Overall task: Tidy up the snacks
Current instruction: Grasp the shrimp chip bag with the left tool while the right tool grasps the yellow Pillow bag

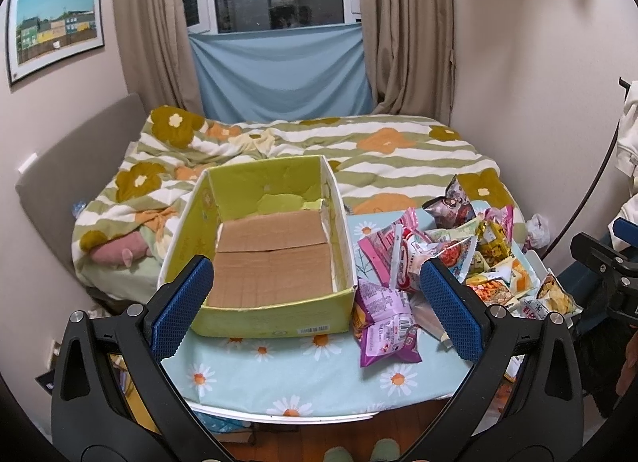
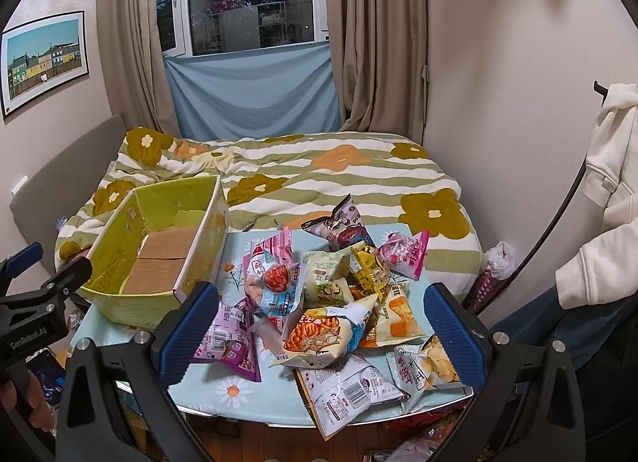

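Note:
An empty yellow-green cardboard box point(image 1: 275, 318) with a brown floor stands on the left of a small daisy-print table point(image 1: 319, 378); it shows too in the right wrist view as the box point(image 2: 119, 262). A heap of snack packets point(image 2: 331, 302) lies to its right, among them a purple packet point(image 1: 384, 322), a dark packet point(image 2: 345, 226) and an orange-print packet point(image 2: 319, 336). My left gripper point(image 1: 317, 302) hangs open in front of the box's near wall, holding nothing. My right gripper point(image 2: 321, 330) is open over the near side of the heap, empty.
Behind the table lies a bed with a striped flower quilt point(image 1: 359, 151), and a pink plush toy point(image 1: 119, 252) rests at its left edge. Curtains point(image 1: 402, 43) frame a window. A white garment point(image 2: 610, 190) hangs at right. Wooden floor and slippers point(image 1: 359, 452) show below the table edge.

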Available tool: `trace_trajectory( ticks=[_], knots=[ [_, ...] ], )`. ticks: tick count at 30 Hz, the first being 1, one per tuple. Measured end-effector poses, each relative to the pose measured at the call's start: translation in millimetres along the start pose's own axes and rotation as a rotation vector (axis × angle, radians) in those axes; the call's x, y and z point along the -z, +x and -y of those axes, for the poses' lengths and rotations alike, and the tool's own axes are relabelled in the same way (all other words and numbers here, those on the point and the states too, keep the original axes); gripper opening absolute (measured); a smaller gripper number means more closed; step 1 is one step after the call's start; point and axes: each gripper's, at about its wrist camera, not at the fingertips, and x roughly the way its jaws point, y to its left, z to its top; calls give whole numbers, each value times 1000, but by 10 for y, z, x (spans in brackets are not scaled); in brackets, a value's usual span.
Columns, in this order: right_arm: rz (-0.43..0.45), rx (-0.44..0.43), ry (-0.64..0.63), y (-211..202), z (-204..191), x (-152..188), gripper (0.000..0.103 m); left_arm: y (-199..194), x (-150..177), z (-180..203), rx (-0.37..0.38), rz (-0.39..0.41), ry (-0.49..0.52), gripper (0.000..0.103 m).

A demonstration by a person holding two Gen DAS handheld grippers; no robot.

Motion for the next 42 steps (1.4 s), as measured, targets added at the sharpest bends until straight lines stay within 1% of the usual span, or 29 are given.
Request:
trace_trajectory(
  ticks=[4,7,10,14,18,20,23,28,32,38,42],
  knots=[
    [-15,12,15,-24,55,30,103,73,-60,56,61,-35,22,103],
    [-38,23,35,-15,150,86,103,188,-62,181,117,-54,51,103],
    [-63,28,53,55,311,166,103,339,-38,342,138,-81,73,103],
    [-102,33,76,252,588,201,103,559,-11,618,174,-121,80,103],
    [-117,16,63,533,821,175,103,867,33,978,159,-168,102,103],
    [-131,-4,50,722,925,148,103,1025,65,1117,159,-196,97,103],
    [-158,-45,16,1028,1058,110,102,1329,126,1318,132,-246,87,103],
    [-225,-124,-60,1549,1173,55,102,1720,210,1493,90,-285,49,103],
    [-278,-181,-109,1922,1208,34,102,1993,292,1618,55,-333,38,103],
    [-337,-229,-160,2260,1174,28,102,2208,359,1645,18,-369,-5,103],
    [-377,-263,-167,2461,1140,30,101,2299,386,1641,2,-393,-25,88]
  ],
)
